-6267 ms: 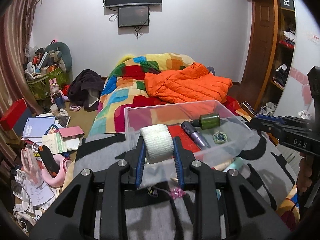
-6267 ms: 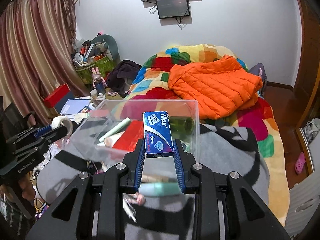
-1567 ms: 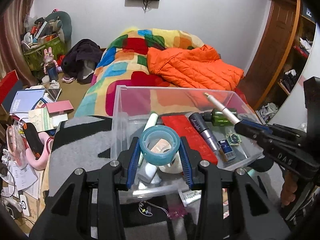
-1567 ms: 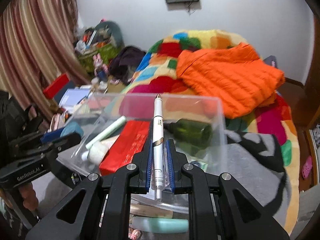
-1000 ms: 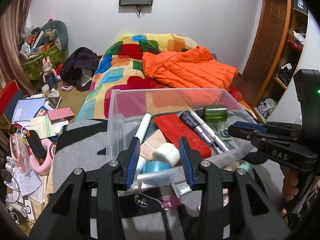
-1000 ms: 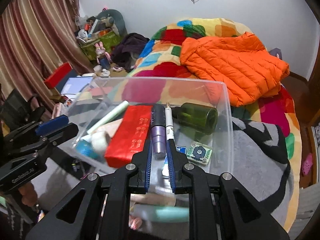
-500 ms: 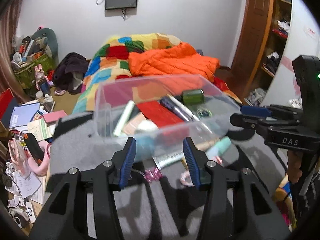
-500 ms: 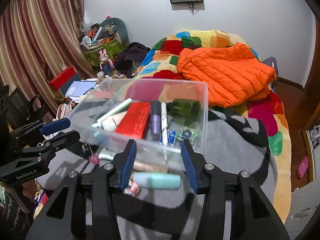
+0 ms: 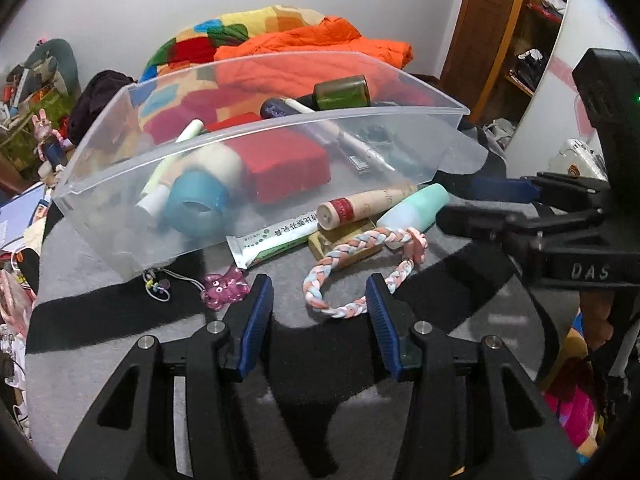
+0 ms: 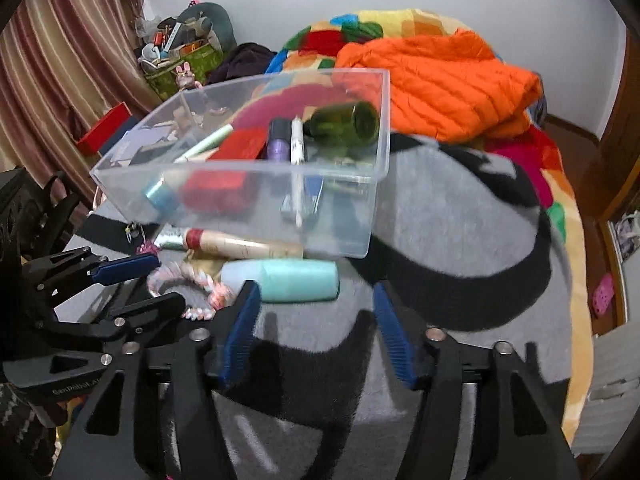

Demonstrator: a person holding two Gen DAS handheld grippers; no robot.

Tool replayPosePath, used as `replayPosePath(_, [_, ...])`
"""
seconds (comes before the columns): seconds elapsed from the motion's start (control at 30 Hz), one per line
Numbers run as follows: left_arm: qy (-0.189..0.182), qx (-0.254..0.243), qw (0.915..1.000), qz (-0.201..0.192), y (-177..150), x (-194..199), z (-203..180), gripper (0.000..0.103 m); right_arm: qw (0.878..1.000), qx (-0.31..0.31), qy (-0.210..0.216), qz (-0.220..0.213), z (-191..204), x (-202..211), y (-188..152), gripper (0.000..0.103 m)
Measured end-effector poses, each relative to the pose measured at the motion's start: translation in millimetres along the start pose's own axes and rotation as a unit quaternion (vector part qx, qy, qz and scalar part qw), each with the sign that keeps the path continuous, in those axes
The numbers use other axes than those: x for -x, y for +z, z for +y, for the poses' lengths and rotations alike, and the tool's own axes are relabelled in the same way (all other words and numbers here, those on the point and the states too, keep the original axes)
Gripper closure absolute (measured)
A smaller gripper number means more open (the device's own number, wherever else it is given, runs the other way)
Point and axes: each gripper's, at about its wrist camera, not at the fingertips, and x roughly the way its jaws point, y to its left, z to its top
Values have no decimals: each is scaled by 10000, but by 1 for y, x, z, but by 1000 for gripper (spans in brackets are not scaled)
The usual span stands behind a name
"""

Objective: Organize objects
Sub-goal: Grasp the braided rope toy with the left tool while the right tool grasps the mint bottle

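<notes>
A clear plastic bin on a grey-and-black blanket holds a red box, blue tape roll, green bottle, pens and tubes. In front of it lie a braided pink-white band, a mint tube, a beige tube, a green-white tube and a pink charm. My left gripper is open and empty, low over the band. My right gripper is open and empty, just before the mint tube.
An orange jacket lies on the colourful bedspread behind the bin. Clutter, books and a red box cover the floor to the left. A wooden shelf stands at the right.
Both grippers have let go of their items into the bin, pulled back and dropped low. The left now hangs over the braided band, the right before the mint tube.
</notes>
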Motion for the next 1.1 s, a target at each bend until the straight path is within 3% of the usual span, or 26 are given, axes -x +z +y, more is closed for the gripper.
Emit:
replayPosePath(0.13, [96,81,9999,-62,-3,0,7,88,9999,-54,89,22,5,-5,-2,32])
replayPosePath(0.17, [106,97,9998,-97,-5,1,10,90,9999,-46,98,26,8,-6,-3,30])
replayPosePath(0.43, [-5,276,9995,-152,-30,25,26,92,9995,261,-149,77,29,-20,1,25])
replayPosePath(0.6, [113,377,9991,-160,-50,43,37,92,9983,384,-427,43,32,-26,2,25])
replayPosePath(0.83, [47,469,9988,-92,-50,46,41,92,9977,450,-505,-81,34,-21,-2,32])
replayPosePath(1.1, [380,128,9990,-209,-47,38,31,91,9981,380,-407,-257,31,-5,-8,32])
